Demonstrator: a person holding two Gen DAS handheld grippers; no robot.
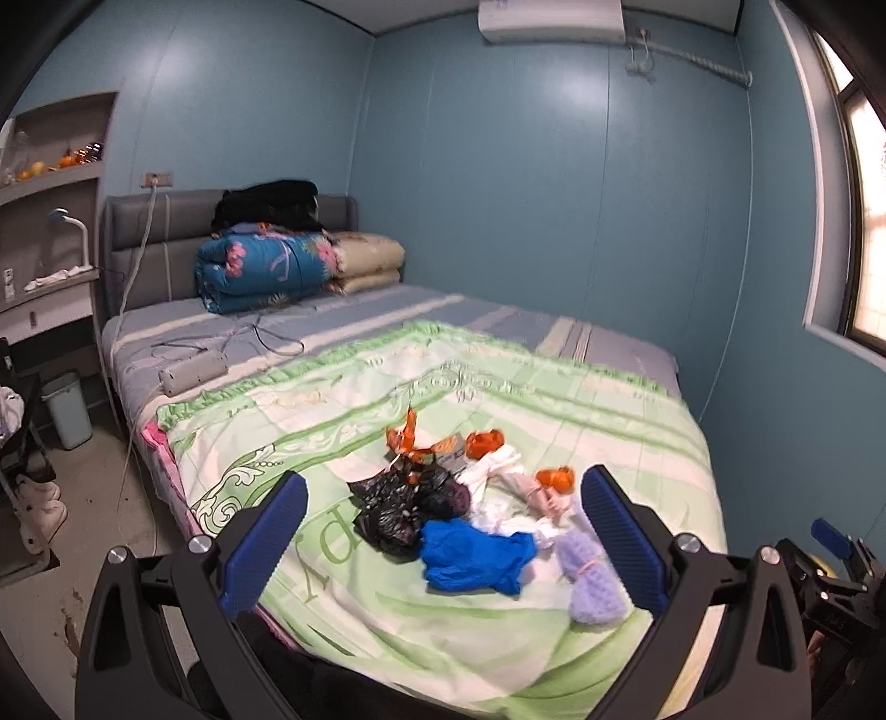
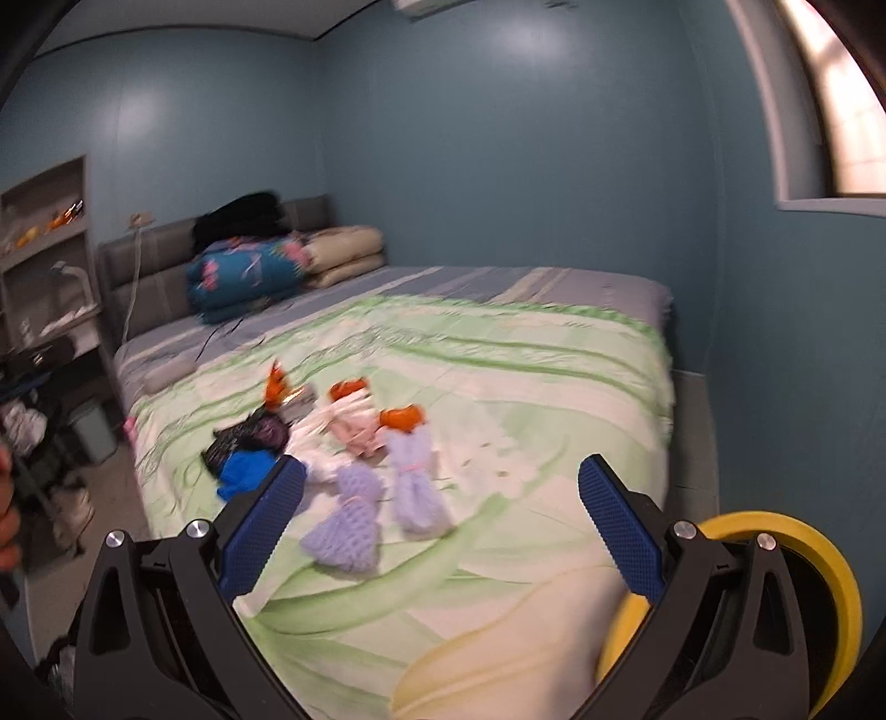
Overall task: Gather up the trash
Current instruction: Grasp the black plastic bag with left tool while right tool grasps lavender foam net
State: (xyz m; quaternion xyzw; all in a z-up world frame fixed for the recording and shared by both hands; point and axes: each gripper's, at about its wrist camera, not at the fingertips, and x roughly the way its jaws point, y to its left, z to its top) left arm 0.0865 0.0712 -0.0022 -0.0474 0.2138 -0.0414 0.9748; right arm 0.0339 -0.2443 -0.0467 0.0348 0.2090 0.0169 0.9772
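Both grippers hang over the foot of the bed with nothing between their fingers: the left gripper (image 1: 443, 498) is spread wide, and the right gripper (image 2: 442, 493) likewise. The trash (image 1: 459, 498) lies heaped on the green quilt (image 1: 581, 399): black bag (image 1: 387, 507), blue bag (image 1: 473, 556), orange scraps, white wrappers, a lilac bundle (image 1: 590, 579). Beyond it, folded bedding (image 1: 266, 266) sits against the grey headboard, blue walls all round. The left view shows a power strip (image 1: 194, 374) on the sheet, a bin (image 1: 69, 407) on the floor and an air conditioner (image 1: 551, 19). The right view, blurred, shows two lilac bundles and a yellow ring (image 2: 775, 559) at the bed's near corner.
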